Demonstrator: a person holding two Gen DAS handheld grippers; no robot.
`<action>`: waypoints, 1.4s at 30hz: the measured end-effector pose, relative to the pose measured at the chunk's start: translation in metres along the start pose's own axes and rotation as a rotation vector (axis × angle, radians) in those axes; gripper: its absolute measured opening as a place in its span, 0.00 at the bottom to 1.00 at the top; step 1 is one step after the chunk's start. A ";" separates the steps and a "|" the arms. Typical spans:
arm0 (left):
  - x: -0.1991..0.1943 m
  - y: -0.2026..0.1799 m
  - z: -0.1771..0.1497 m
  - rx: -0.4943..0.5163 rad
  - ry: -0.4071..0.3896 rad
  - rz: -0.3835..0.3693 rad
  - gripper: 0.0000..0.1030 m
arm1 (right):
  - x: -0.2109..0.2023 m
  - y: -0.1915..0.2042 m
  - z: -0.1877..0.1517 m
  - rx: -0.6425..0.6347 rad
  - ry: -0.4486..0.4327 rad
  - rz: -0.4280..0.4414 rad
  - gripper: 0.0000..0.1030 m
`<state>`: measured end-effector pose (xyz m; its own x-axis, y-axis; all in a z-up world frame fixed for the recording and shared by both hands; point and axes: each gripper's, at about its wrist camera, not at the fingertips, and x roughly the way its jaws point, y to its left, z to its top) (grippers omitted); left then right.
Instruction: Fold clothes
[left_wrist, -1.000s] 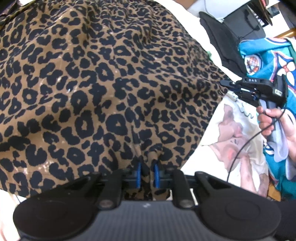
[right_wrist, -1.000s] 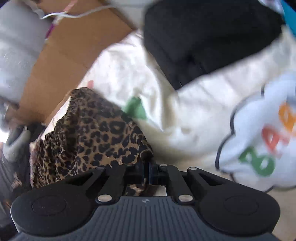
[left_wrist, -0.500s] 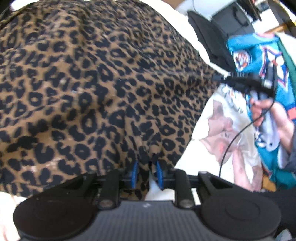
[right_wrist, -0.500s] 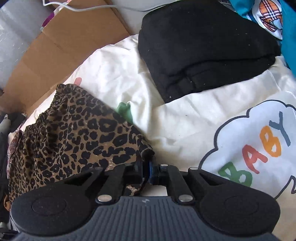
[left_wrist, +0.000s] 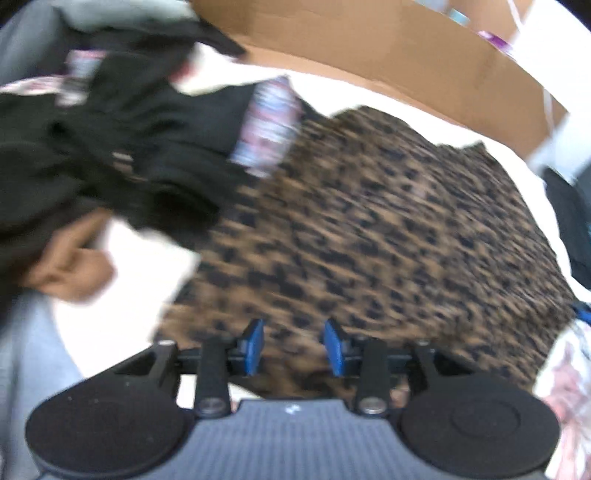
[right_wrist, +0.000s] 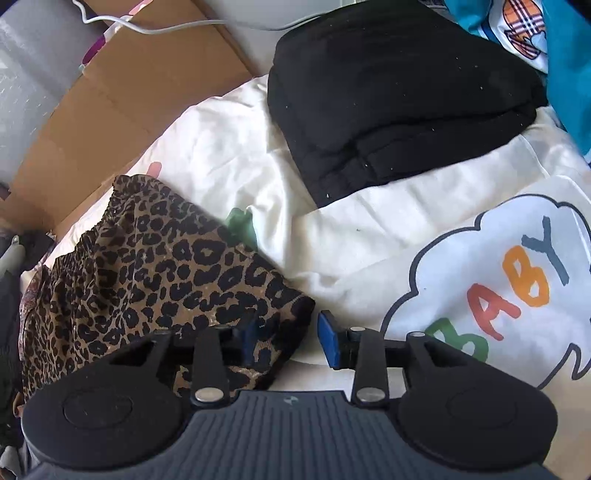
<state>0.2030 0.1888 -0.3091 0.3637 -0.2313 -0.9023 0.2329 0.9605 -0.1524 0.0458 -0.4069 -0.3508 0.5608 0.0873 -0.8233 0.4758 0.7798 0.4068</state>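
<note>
Both tongs' jaws, pinched on leopard-print garment (right_wrist: 147, 280) earlier, are opening; left tongs (left_wrist: 293, 347) hang over it, right tongs (right_wrist: 284, 338) straddle its corner, pads clear. I judge this fold released; next, regrip an edge.

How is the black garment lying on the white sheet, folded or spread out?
Folded. In the right wrist view the black garment forms a compact block with stacked layered edges at its near side, resting on the white sheet.

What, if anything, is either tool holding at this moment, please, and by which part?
Nothing is held. Both tools' jaws are opening: the right tool has the leopard-print garment's corner between unclamped pads, and the left tool hovers over it.
</note>
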 end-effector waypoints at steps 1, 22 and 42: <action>-0.003 0.009 0.001 -0.015 -0.017 0.009 0.44 | 0.000 0.000 0.000 -0.001 0.000 0.000 0.42; 0.041 0.074 -0.006 -0.120 0.039 0.025 0.07 | 0.014 -0.003 -0.003 0.046 0.005 0.061 0.09; 0.018 0.086 -0.006 -0.175 -0.064 0.016 0.11 | -0.019 0.022 -0.001 -0.083 -0.055 -0.102 0.17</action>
<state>0.2239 0.2684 -0.3408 0.4237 -0.2203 -0.8786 0.0682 0.9750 -0.2115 0.0448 -0.3910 -0.3263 0.5497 -0.0275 -0.8349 0.4758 0.8318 0.2858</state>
